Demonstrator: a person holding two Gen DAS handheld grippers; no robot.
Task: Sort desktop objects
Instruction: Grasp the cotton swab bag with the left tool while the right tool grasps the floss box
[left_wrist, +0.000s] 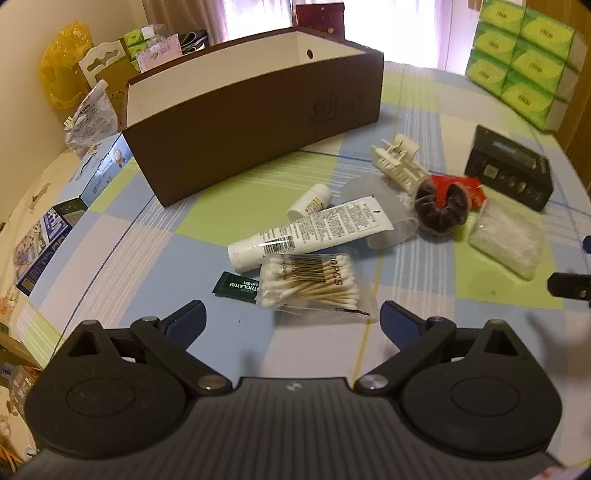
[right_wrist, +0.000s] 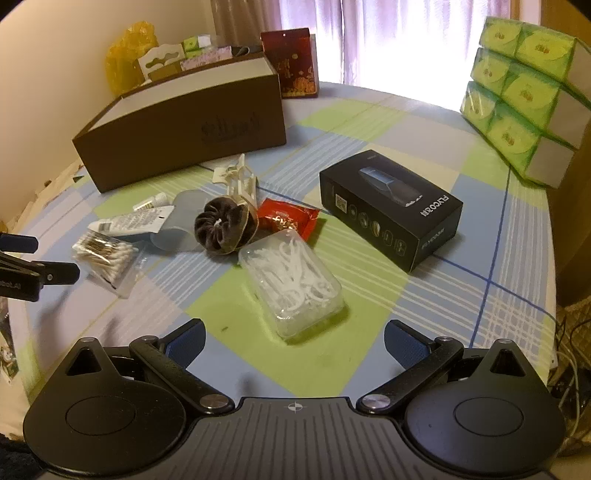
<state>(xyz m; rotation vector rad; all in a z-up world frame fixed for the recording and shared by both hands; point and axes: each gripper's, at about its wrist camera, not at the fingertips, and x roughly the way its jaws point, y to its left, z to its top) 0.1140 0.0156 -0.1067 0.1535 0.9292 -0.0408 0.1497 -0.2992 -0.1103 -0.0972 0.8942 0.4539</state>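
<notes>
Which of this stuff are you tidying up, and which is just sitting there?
For the job:
brown box
cotton swabs
white tube
small bottle
lip gel
scrunchie
floss picks
red packet
white clip
shaver box

Just lying about:
green tissue packs
yellow bag
red carton

Bare surface (right_wrist: 461, 314) lies open right of the floss-pick case (right_wrist: 291, 291); the black carton (right_wrist: 391, 210), brown box (left_wrist: 255, 110) and tissue stack (right_wrist: 524, 96) block the far side.
</notes>
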